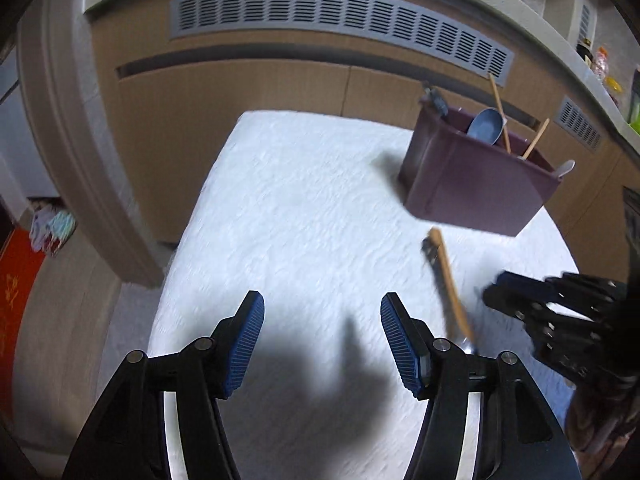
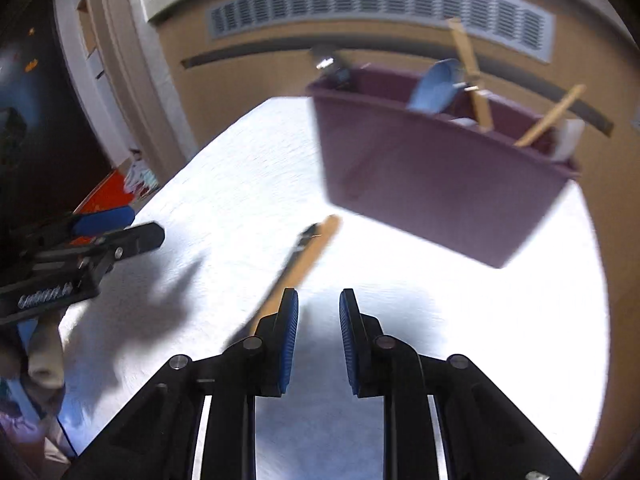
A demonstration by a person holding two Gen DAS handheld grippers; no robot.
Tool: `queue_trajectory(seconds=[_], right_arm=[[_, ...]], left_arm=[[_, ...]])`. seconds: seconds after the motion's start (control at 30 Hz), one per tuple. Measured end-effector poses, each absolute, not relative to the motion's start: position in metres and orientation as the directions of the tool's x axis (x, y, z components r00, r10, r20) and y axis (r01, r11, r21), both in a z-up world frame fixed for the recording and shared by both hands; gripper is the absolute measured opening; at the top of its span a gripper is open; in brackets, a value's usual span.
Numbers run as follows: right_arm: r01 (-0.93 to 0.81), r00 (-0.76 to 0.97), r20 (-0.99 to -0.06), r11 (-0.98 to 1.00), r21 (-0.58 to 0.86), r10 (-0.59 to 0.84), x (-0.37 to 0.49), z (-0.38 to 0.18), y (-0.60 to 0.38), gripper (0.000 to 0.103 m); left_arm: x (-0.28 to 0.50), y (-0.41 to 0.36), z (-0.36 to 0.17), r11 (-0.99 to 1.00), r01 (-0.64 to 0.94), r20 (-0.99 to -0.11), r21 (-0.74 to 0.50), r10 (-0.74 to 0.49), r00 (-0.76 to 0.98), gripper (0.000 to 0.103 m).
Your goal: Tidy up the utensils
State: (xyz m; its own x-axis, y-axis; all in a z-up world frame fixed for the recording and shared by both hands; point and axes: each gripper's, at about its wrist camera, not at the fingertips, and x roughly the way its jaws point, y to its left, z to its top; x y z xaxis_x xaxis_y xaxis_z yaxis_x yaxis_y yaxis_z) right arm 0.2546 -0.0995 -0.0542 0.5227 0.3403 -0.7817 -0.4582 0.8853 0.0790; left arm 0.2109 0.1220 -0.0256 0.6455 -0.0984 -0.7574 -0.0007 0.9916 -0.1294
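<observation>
Above the white table (image 1: 304, 208), left tongs (image 1: 322, 344) gape wide, right tongs (image 2: 319, 344) narrowly parted, both empty.

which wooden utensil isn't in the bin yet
The wooden-handled utensil lying flat on the white table, in front of the maroon plastic bin; the other two wooden sticks stand inside it.

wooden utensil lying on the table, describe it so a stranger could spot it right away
Find the white table and the purple bin at its far right. Just in front of the bin, a wooden-handled utensil lies flat on the cloth. Every other utensil stands upright inside the bin; this one lies loose outside it.
</observation>
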Motion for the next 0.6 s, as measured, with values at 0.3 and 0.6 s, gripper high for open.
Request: queue_trajectory(seconds=[0.3,0.6], right_arm=[[-0.383,0.487,-0.830,0.920,0.077,0.272,0.285,-0.072,-0.072,0.020],[-0.421,0.463,-0.852,0.907,0.031,0.245,0.280,-0.077,-0.069,0.014]], left_arm=[[0.206,0.134,-0.034,0.982,-0.014,-0.763,-0.189,-0.138,0.632,0.062],[0.207,0.108,-0.039,0.978,0.048,-0.782,-0.203,-0.191,0.594,0.067]])
